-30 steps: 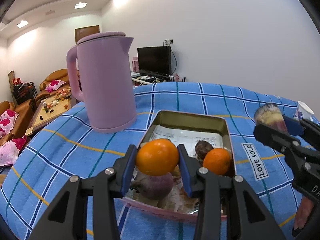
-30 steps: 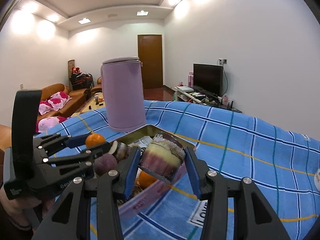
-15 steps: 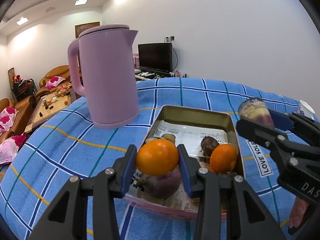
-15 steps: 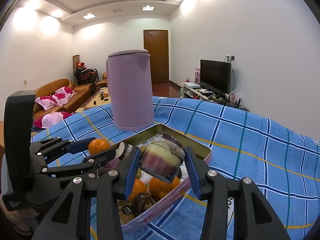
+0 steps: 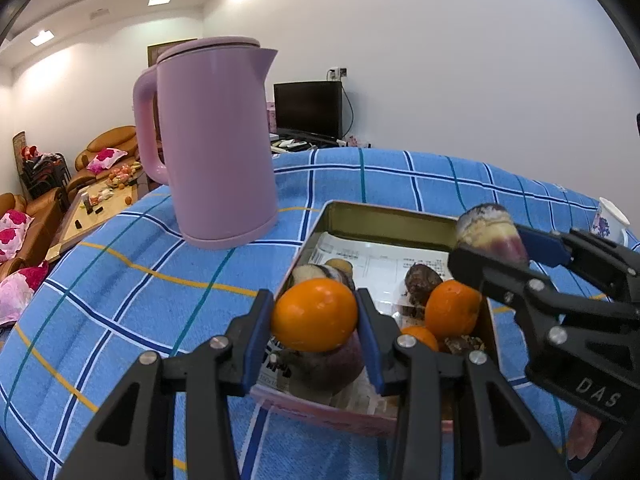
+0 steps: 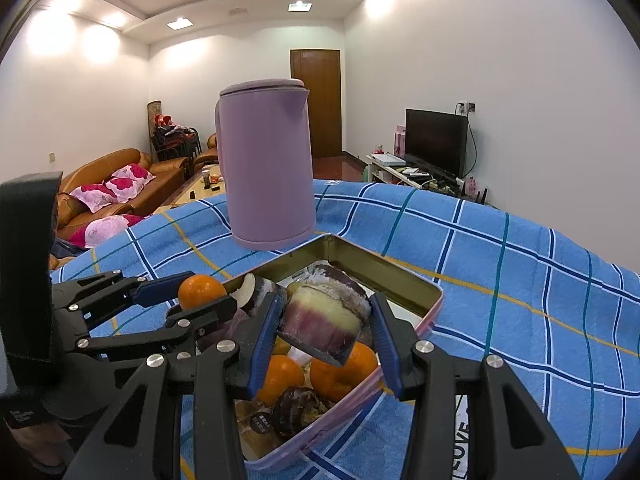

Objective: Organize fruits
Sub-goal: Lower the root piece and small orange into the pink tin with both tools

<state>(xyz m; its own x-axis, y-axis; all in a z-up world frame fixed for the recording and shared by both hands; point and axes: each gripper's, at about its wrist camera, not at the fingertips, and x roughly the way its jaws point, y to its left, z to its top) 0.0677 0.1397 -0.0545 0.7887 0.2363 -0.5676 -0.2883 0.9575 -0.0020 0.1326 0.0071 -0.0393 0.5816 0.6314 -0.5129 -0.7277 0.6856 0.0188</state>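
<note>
My left gripper (image 5: 316, 316) is shut on an orange (image 5: 314, 314) and holds it over the near left part of the open metal tin (image 5: 384, 215). My right gripper (image 6: 325, 326) is shut on a purple and yellow sugarcane piece (image 6: 323, 323) and holds it over the tin (image 6: 376, 267). The right gripper also shows in the left wrist view (image 5: 494, 250), at the tin's right side, with the cane piece (image 5: 490, 231). Inside the tin lie oranges (image 5: 452, 309), dark chestnut-like fruits (image 5: 422, 279) and other cane pieces (image 5: 324, 270) on printed paper.
A tall pink kettle (image 5: 212, 140) stands on the blue checked cloth (image 5: 120, 288) just left of and behind the tin. A white patterned cup (image 5: 608, 222) stands at the far right. Sofas, a coffee table and a TV are in the room beyond.
Both grippers have moved forward toward the tin with their loads. The right gripper has come from the tin's side to over its inside. The kettle looms closer.
</note>
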